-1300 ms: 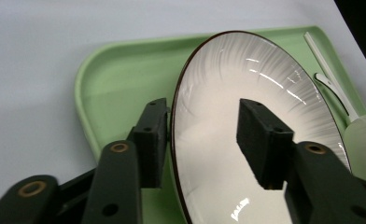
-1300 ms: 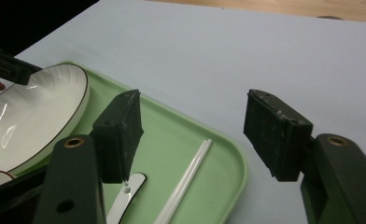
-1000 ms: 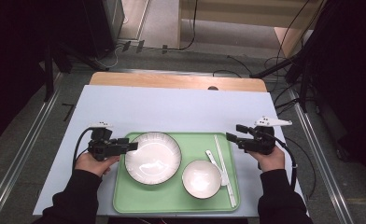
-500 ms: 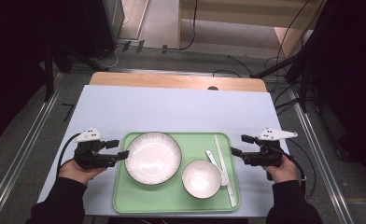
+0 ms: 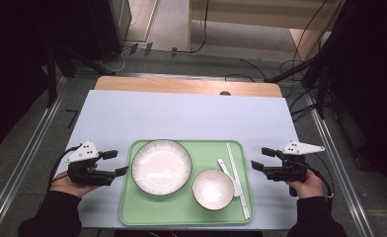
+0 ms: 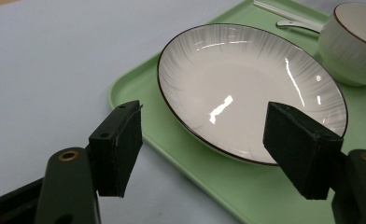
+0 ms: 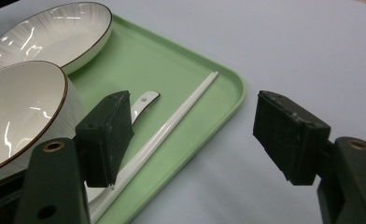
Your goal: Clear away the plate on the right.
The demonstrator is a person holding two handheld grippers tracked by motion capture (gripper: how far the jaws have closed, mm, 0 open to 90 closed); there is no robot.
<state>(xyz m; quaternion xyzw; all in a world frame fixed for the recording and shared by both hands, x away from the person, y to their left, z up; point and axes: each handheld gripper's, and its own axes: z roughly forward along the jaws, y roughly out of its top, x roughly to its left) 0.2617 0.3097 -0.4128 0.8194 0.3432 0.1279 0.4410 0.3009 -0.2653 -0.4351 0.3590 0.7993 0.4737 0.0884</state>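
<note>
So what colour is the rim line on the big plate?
A thin dark brown line edges the white plate, clearest in the left gripper view.

The left gripper point(image 6: 202, 149), whose jaws have just been opening, stands wide with nothing between its pads, straddling the near rim of the green tray point(image 6: 204, 177), on which rest a white dark-rimmed plate point(image 6: 246, 84), a white bowl point(image 6: 354, 42) and chopsticks point(image 6: 284, 11).
</note>
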